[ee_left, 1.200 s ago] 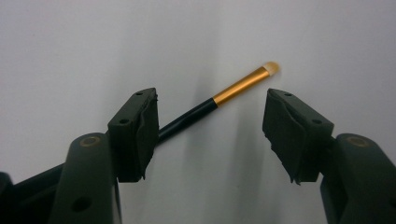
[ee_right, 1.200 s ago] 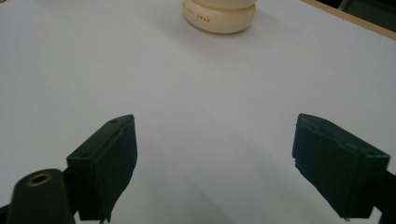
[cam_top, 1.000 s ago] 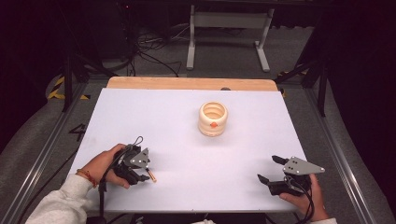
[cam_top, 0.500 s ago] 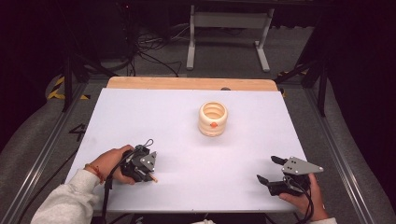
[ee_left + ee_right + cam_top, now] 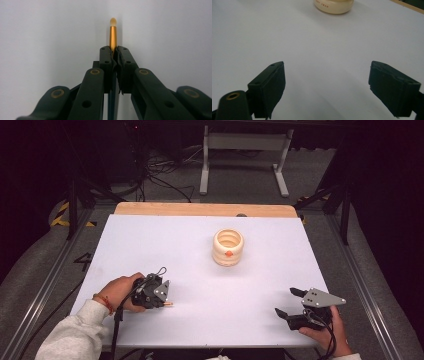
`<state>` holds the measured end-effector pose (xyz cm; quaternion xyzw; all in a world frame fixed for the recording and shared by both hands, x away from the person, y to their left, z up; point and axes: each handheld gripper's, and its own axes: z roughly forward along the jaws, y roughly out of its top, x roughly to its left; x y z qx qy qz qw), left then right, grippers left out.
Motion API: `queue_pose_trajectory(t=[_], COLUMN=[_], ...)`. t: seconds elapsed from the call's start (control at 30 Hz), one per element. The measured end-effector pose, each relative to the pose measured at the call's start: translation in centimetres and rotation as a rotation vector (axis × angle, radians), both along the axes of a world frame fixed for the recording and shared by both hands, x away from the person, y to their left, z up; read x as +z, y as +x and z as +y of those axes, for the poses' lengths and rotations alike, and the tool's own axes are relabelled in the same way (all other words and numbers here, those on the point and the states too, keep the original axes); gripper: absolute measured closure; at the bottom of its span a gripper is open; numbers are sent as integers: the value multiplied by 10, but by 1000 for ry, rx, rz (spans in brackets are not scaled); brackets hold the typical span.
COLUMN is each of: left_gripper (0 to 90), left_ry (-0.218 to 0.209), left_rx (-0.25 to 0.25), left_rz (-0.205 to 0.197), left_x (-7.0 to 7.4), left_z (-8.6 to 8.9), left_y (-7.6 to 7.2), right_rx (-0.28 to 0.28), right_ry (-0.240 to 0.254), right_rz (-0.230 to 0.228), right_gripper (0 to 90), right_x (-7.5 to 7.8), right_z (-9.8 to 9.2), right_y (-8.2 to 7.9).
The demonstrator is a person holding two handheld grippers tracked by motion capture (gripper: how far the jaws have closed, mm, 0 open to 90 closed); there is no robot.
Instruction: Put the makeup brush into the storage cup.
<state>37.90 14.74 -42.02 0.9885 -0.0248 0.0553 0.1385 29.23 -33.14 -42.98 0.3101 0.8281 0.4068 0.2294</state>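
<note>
Pen-like gold stick (image 5: 113, 35) sits pinched between the jaws of your left gripper (image 5: 161, 295), its long axis running straight out along them, with a pale rounded tip at the far end. In the high view that tip pokes out low at the near-left part of the white table (image 5: 165, 250), pointing roughly toward your right side. What kind of tool it is I cannot tell.

Your right gripper (image 5: 291, 304) rests near the table's near-right corner with its jaws spread wide and nothing between them. Seen from the right gripper view, the cream ribbed pot (image 5: 333, 5) lies ahead of those jaws and well apart from them.

The pot (image 5: 228, 247) stands upright past the table's middle, with a small orange mark on its near side. Both hands are well apart from it; your left, carrying the stick, looks slightly the nearer. If the stick belongs in the pot, you would need to tip its axis up first.

A bare wooden strip (image 5: 205, 209) edges the far side of the table; beyond it are dark floor, cables and a grey stand (image 5: 245, 150)
</note>
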Motion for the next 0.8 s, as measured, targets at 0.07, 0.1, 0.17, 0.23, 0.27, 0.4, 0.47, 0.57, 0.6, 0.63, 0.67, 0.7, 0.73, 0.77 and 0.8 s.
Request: queue_pose_trajectory(t=[0.07, 0.1, 0.17, 0.23, 0.27, 0.4, 0.47, 0.57, 0.6, 0.63, 0.67, 0.7, 0.73, 0.77, 0.8], left_gripper=[836, 836, 836, 836, 835, 836, 836, 836, 836, 836, 836, 836, 836, 836, 836], left_ry=[-45, -62, -103, -151, -154, -228, -270, -315, -334, -348, -348, -375, -385, -390, -388], left_rx=[26, 41, 55, 79, 94, 151, 171, 196, 202, 202, 202, 208, 215, 210, 213], left_rz=[-15, -30, -43, -46, -53, -60, -67, -85, -85, -92, -92, -91, -89, -88, -98], left_x=[4, 7, 13, 18, 20, 27, 30, 35, 37, 38, 38, 40, 41, 42, 42], left_z=[5, 6, 9, 12, 12, 15, 17, 19, 19, 19, 19, 19, 19, 18, 17], left_y=[1, 1, 1, 1, 1, 3, 4, 4, 4, 4, 4, 4, 4, 4, 3], right_rx=[2, 3, 1, -2, -3, -2, -4, -3, -4, -7, -7, -7, -8, -8, -8], right_ry=[-2, -2, -2, 1, 2, 6, 7, 11, 12, 15, 15, 18, 17, 16, 16], right_rz=[-1, -2, -1, 0, 0, -3, 1, -3, -3, -4, -4, -4, -5, -5, -4], right_gripper=[147, 147, 147, 147, 147, 147, 147, 147, 147, 147, 147, 147, 147, 147, 147], right_x=[0, 1, 1, 1, 1, 1, 1, 2, 2, 2, 2, 2, 2, 2, 2], right_z=[0, 0, 0, 0, -1, -1, -1, -1, -2, -2, -2, -2, -2, -2, -2], right_y=[0, -1, 0, 0, 0, 0, -1, -1, -1, -1, -1, 0, -1, -1, -1])
